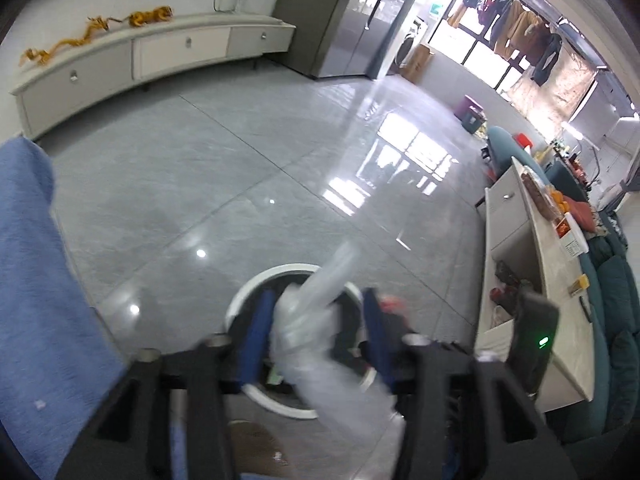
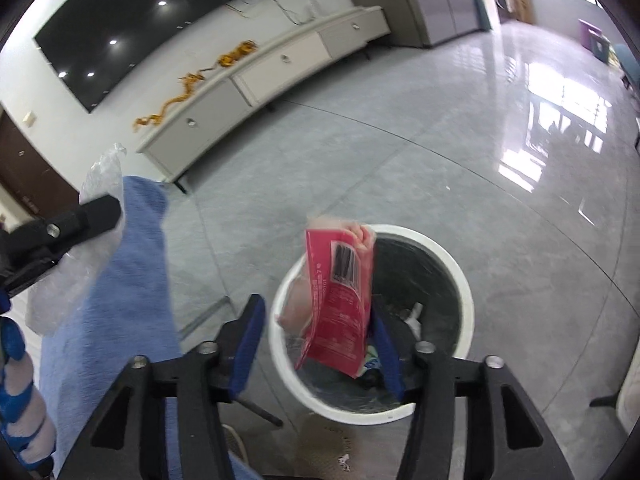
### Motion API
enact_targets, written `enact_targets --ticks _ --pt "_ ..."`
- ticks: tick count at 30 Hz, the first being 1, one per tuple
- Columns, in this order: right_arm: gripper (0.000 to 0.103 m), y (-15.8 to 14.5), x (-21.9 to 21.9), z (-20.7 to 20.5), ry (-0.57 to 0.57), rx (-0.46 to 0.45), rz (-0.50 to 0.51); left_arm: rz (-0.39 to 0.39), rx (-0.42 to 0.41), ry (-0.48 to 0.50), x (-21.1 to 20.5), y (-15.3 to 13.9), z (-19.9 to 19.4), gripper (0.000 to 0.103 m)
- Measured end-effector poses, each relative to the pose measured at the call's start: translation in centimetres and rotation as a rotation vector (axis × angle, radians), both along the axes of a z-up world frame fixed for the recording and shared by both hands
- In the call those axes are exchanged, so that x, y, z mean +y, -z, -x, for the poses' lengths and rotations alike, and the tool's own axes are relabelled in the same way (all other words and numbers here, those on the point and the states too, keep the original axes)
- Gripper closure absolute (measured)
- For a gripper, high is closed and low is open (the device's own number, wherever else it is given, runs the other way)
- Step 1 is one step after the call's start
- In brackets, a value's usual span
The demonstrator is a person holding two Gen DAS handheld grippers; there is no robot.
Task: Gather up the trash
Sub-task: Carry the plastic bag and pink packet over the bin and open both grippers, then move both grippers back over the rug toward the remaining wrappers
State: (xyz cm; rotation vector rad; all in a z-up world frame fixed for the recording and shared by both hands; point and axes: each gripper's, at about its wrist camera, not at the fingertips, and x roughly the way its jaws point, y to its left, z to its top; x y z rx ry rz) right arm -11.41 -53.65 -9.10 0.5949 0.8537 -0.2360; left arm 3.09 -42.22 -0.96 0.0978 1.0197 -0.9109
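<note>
Trash: red wrapper [image 2: 340, 300] between right gripper [image 2: 320, 348] fingers, spread wide, grip unclear, over white bin [image 2: 456, 264] | clear plastic [image 1: 316, 320] between 2 parted left gripper [image 1: 316, 340] fingers, hold uncertain | risk: wrapper drifts past near rim; plastic slips early onto floor [image 1: 240, 184]

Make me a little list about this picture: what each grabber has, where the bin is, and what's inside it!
left gripper: jaws apart, clear crumpled plastic between them, over the bin; grip unclear from blur
right gripper: jaws wide, red packet between them, against the right finger, above the bin; held or falling, cannot tell
bin: round, white rim, dark liner, on the grey tiled floor
inside bin: some scraps of trash, too small to name
nearby: blue cloth to the left
</note>
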Motion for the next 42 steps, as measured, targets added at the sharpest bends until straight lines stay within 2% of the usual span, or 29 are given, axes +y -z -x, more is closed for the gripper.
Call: enact_targets --ticks 6,13,19,33,42 --pt "0.042 1.0 -1.1 0.7 0.035 0.024 -0.01 -0.008 0.003 0.004 -1.1 0.9 0.0 0.045" --pt "0.042 -0.2 -0.5 1.7 0.065 0.001 0.004 -0.062 -0.128 -0.047 1.2 -0.6 1.4 0.045" --pt "0.042 -3.0 1.1 2.7 0.054 -0.058 0.04 -0.071 -0.244 -0.132 5.5 -3.1 2.8 0.045" --pt "0.042 -10.7 7.9 3.9 -0.028 -0.183 0.148 0.006 -0.402 -0.288 16.1 -9.4 6.1 0.045" --pt "0.038 -13.6 12.3 4.0 -0.086 -0.209 0.221 0.082 -0.43 -0.376 22.8 -11.8 7.4 0.044"
